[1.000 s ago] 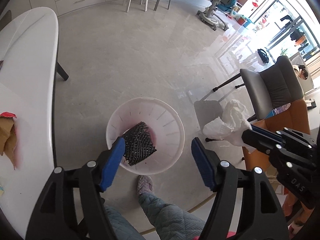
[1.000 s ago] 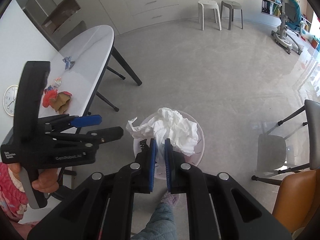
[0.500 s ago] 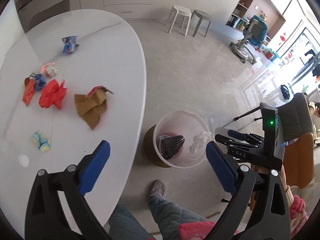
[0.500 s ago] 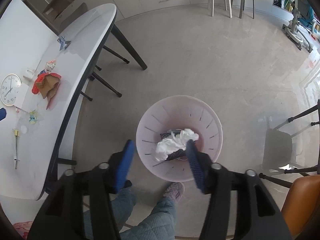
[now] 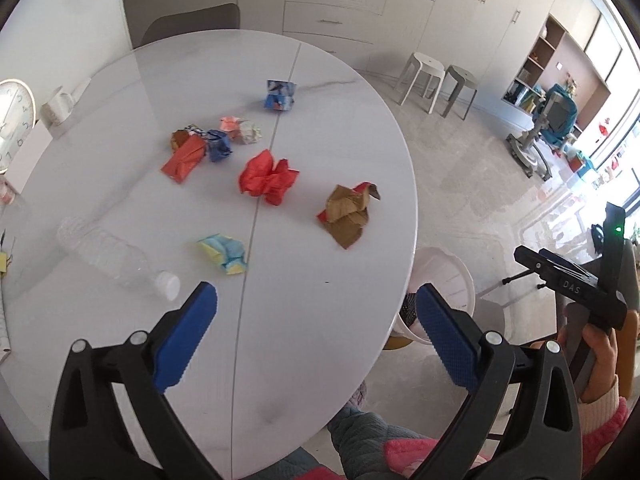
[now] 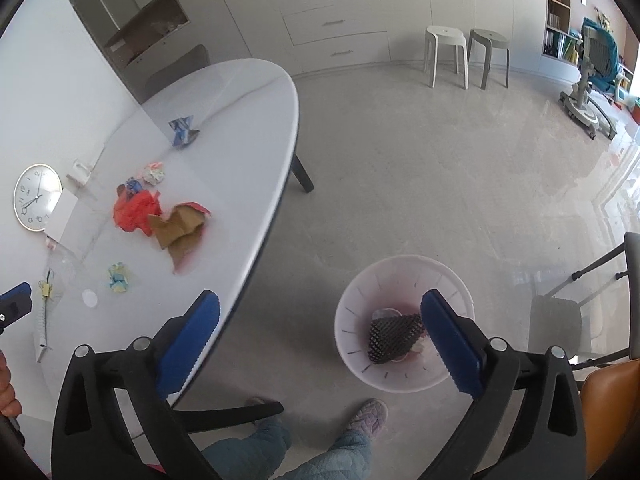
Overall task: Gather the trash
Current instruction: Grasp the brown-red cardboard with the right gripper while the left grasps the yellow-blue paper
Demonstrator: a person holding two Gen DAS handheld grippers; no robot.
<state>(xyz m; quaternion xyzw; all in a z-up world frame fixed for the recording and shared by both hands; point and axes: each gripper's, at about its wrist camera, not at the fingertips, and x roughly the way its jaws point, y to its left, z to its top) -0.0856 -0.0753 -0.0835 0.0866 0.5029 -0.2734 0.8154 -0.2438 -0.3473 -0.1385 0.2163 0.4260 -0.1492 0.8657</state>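
My left gripper (image 5: 316,292) hangs over the near part of the white table (image 5: 320,360); its jaws are opening and nothing is between them. Ahead of it lie a yellow-blue wad (image 5: 224,254), a clear plastic bottle (image 5: 112,256), brown paper (image 5: 348,212), red crumpled paper (image 5: 268,180) and several smaller scraps further back. My right gripper (image 6: 320,299) is above the floor between the table's edge and the white bin (image 6: 360,292), also opening with nothing between its jaws. A black mesh piece (image 6: 394,338) lies in the bin.
A round clock (image 5: 12,120) and a mug (image 5: 60,108) sit at the table's far left. Two stools (image 6: 464,56) stand by the cabinets. A grey chair (image 6: 560,320) is right of the bin. The person's feet (image 6: 368,416) are just in front of it.
The left gripper swung from over the bin to over the table and widened. The right gripper opened, dropped the white tissue into the bin and shifted left toward the table.
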